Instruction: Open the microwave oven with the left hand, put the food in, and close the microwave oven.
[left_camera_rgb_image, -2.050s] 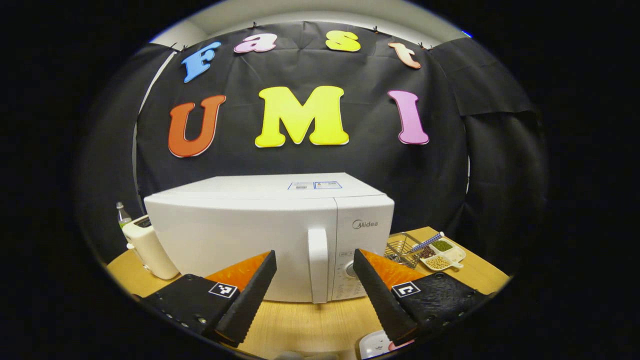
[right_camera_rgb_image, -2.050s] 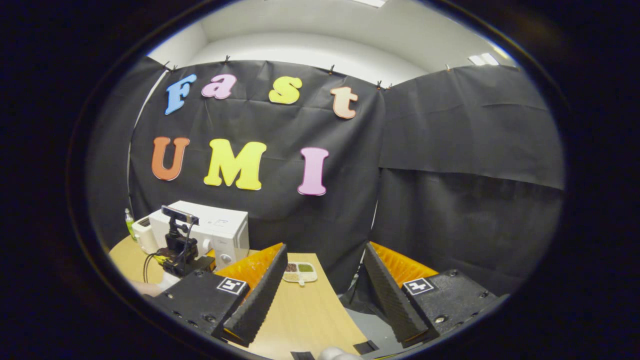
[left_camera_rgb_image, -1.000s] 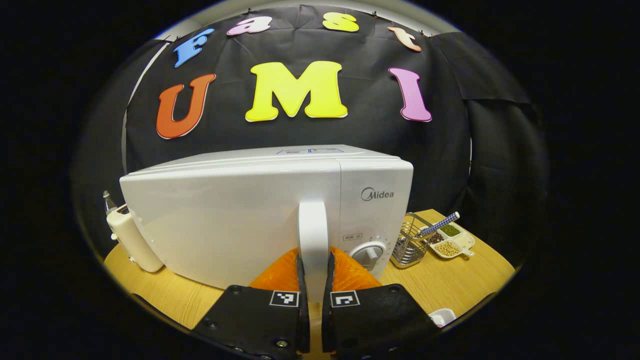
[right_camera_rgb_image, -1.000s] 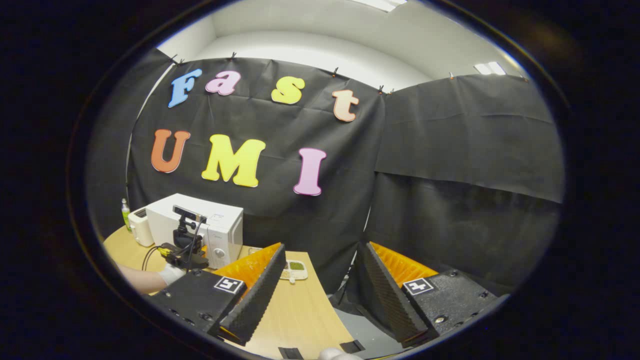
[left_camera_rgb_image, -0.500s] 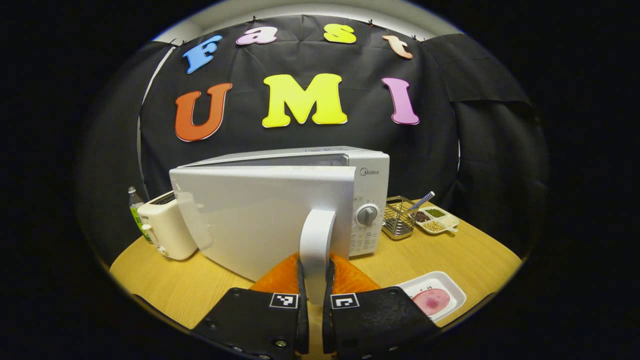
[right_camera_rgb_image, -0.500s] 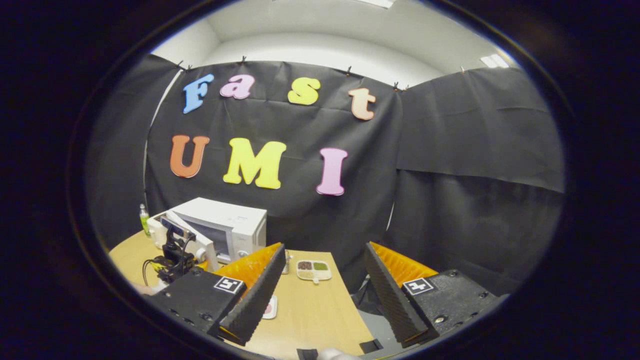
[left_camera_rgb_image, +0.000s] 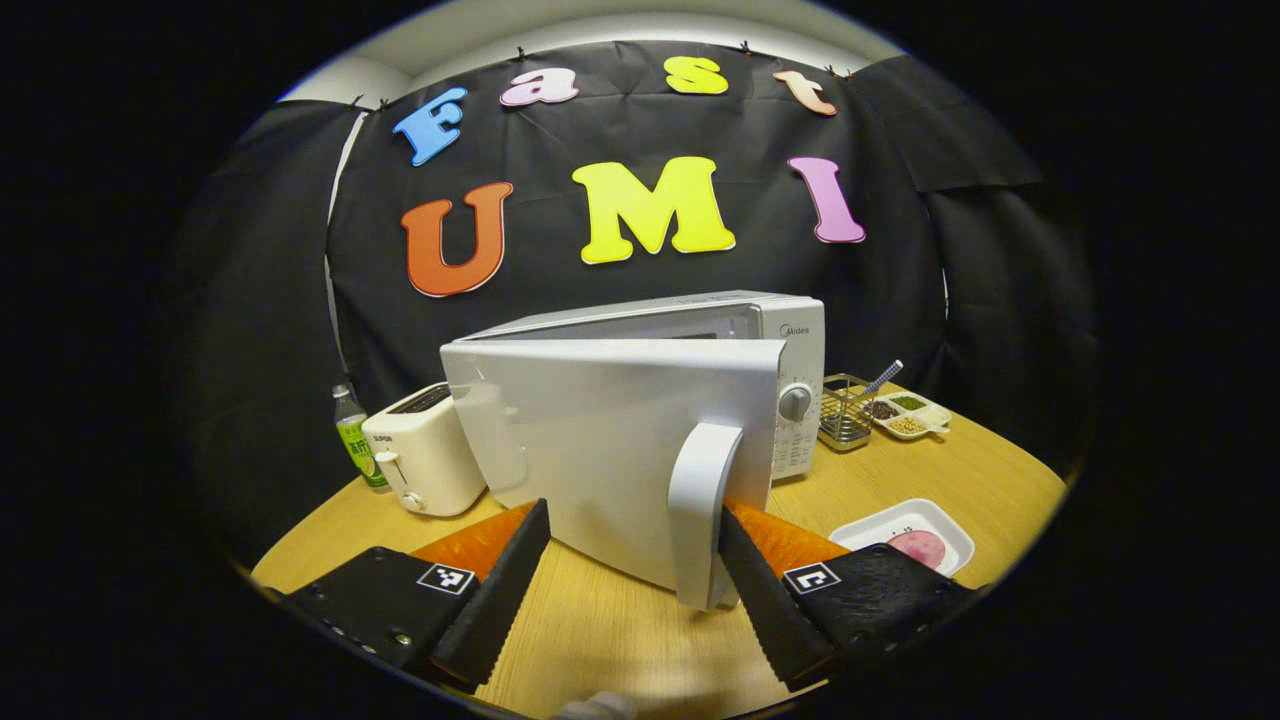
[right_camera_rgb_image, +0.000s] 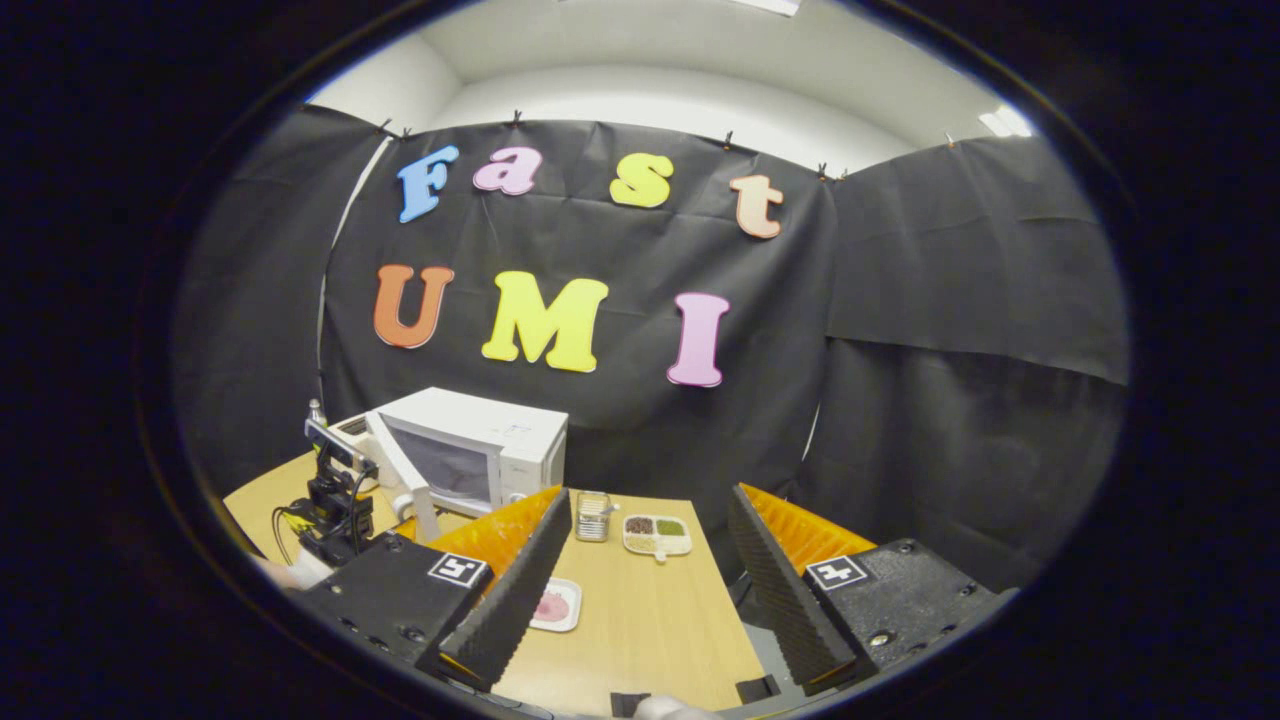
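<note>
The white microwave oven's door (left_camera_rgb_image: 610, 450) stands swung out over the wooden counter (left_camera_rgb_image: 620, 640), blocking the near left approach; bare counter lies open to its right, short of the white food tray (left_camera_rgb_image: 905, 540) and wire basket (left_camera_rgb_image: 843, 412).

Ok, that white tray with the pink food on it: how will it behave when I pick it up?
The white tray looks shallow and thin-walled, so probably light and a bit flexible; grip its rim gently. The pink food lies flat and loose, so it may slide if tilted; keep it level. The right tongs stand open, wide enough for an edge pinch.
</note>
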